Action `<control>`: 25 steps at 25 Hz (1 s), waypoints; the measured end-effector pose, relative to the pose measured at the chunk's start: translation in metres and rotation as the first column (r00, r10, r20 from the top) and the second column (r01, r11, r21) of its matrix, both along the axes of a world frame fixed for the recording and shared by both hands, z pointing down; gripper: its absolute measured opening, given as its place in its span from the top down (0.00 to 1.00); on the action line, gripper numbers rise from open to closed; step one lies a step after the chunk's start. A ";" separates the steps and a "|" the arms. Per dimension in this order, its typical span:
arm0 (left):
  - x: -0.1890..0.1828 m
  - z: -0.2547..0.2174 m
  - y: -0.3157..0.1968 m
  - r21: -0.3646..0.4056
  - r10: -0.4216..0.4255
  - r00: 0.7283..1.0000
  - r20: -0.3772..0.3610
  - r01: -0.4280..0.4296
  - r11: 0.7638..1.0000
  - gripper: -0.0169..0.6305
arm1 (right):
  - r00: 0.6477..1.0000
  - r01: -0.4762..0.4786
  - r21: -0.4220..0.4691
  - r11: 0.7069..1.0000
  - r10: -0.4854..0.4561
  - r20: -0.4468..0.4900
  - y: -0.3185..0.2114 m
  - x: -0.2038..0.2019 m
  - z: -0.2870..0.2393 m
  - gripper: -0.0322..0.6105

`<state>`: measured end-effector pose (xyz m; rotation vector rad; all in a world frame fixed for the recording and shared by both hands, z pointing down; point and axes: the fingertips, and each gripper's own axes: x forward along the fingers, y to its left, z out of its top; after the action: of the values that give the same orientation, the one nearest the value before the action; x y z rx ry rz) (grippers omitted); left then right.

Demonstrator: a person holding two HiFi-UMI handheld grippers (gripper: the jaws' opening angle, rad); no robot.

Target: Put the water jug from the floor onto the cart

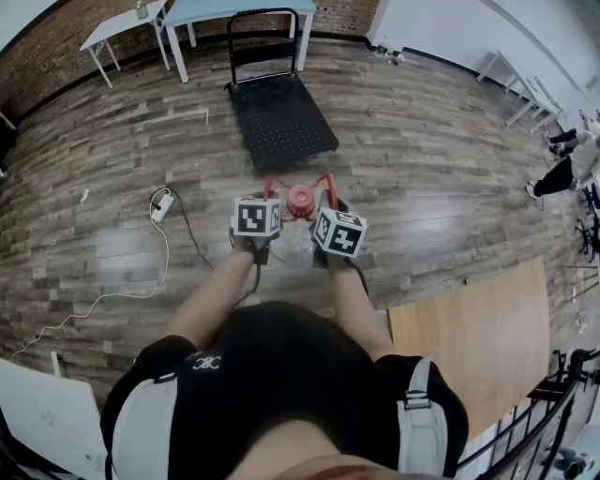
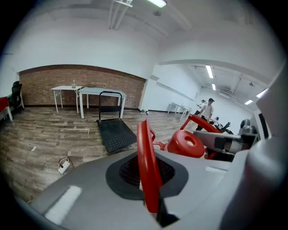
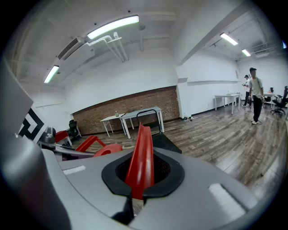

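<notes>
The water jug shows mainly as its red cap between my two grippers, just short of the near edge of the black cart; its body is hidden under them. Two red handle straps rise beside the cap. My left gripper is shut on the left red strap, under its marker cube. My right gripper is shut on the right red strap, under its cube. Whether the jug rests on the wooden floor I cannot tell.
The cart's upright push handle stands at its far end, with white tables behind it. A white power strip with cable lies on the floor to the left. A wooden panel lies at right; a person stands far right.
</notes>
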<state>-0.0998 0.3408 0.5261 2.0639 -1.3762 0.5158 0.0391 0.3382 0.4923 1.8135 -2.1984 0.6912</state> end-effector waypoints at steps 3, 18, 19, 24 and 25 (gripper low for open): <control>0.001 0.001 0.000 0.000 0.004 1.000 0.007 -0.004 1.000 0.97 | 1.000 0.000 0.002 1.000 0.000 0.001 0.003 0.001 -0.003 0.93; -0.007 0.006 -0.006 -0.012 0.018 1.000 -0.002 -0.018 1.000 0.97 | 1.000 0.014 -0.016 1.000 -0.013 0.004 0.000 -0.011 0.004 0.93; -0.008 0.006 -0.007 -0.013 0.020 1.000 -0.003 -0.020 1.000 0.97 | 1.000 0.012 -0.015 1.000 -0.012 0.004 -0.001 -0.012 0.003 0.93; -0.015 0.007 -0.019 -0.014 0.042 0.999 -0.006 -0.042 0.999 0.97 | 1.000 -0.003 -0.011 1.000 0.003 0.000 -0.011 -0.022 0.003 0.93; -0.017 0.008 -0.022 -0.014 0.046 0.999 -0.010 -0.046 0.999 0.97 | 1.000 -0.007 -0.012 1.000 0.007 -0.001 -0.013 -0.023 0.004 0.93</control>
<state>-0.1168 0.3190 0.5338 2.0881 -1.3184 0.5332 0.0157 0.3252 0.4959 1.8165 -2.1835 0.7027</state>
